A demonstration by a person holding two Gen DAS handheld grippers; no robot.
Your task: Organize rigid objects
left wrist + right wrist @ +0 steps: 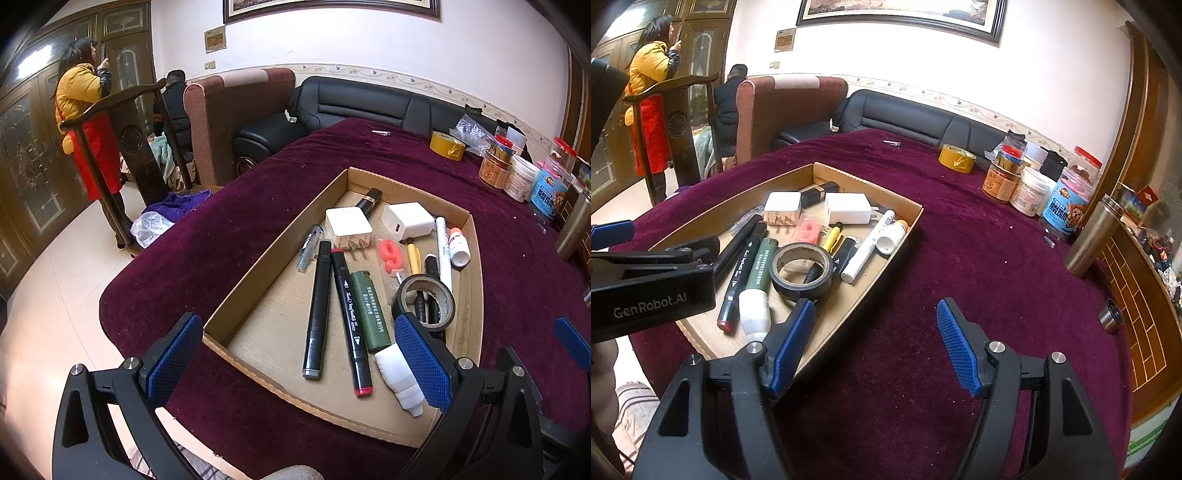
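A shallow cardboard tray (236, 291) (886, 266) on the purple tablecloth holds markers (317, 310), a green lighter (369, 310) (761, 266), a black tape roll (424, 299) (801, 269), two white chargers (349, 225) (847, 208), a small white bottle (400, 376) (753, 314) and pens. My left gripper (299, 365) is open and empty above the tray's near end. My right gripper (875, 343) is open and empty, over the cloth at the tray's right edge. The left gripper's body also shows at the left of the right wrist view.
A yellow tape roll (956, 158), several jars (1030, 192) and a steel flask (1089, 240) stand at the table's far right. A black sofa (351, 107), an armchair, a wooden chair and two people are beyond the table.
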